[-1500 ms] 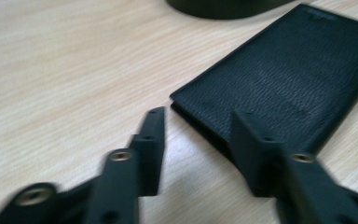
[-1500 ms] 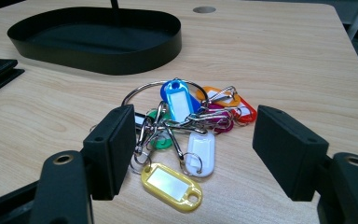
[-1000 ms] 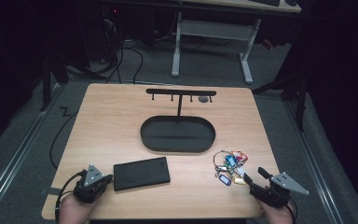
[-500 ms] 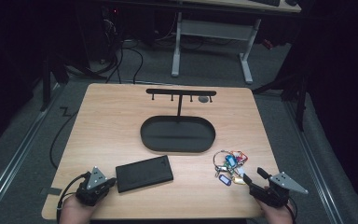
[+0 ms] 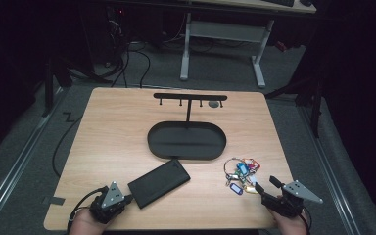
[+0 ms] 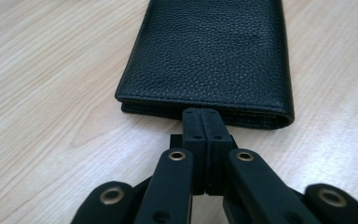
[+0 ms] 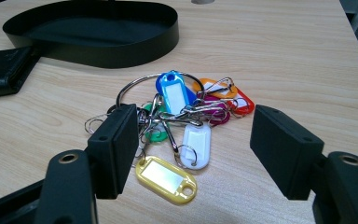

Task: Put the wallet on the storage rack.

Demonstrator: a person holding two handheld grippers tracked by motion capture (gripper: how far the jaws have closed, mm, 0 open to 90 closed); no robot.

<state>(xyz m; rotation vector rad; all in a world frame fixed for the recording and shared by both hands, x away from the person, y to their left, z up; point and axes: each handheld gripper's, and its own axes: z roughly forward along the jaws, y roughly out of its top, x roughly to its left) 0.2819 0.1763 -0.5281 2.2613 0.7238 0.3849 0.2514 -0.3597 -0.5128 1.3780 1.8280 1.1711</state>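
A black leather wallet (image 5: 159,182) lies flat on the wooden table, its far corner close to the black oval tray (image 5: 152,142). My left gripper (image 5: 127,198) is shut, and its closed tips touch the wallet's near edge (image 6: 209,51) with nothing between them. A bunch of keys and coloured tags (image 5: 240,174) on a metal ring lies at the front right. Just behind it, my right gripper (image 5: 265,183) stands open. In the right gripper view the key bunch (image 7: 177,107) lies on the table just ahead of the gap of the right gripper (image 7: 198,140), untouched.
A black T-shaped stand with small hooks (image 5: 190,97) rises from the tray's back rim. The tray (image 7: 98,56) sits mid-table, with the wallet's end (image 7: 2,70) beside it. The table's front edge runs just under both hands. Desk legs and cables stand on the floor beyond.
My left gripper has moved right and forward against the wallet. The wallet has slid and turned, its far end nearer the tray. The right gripper and keys have stayed still.
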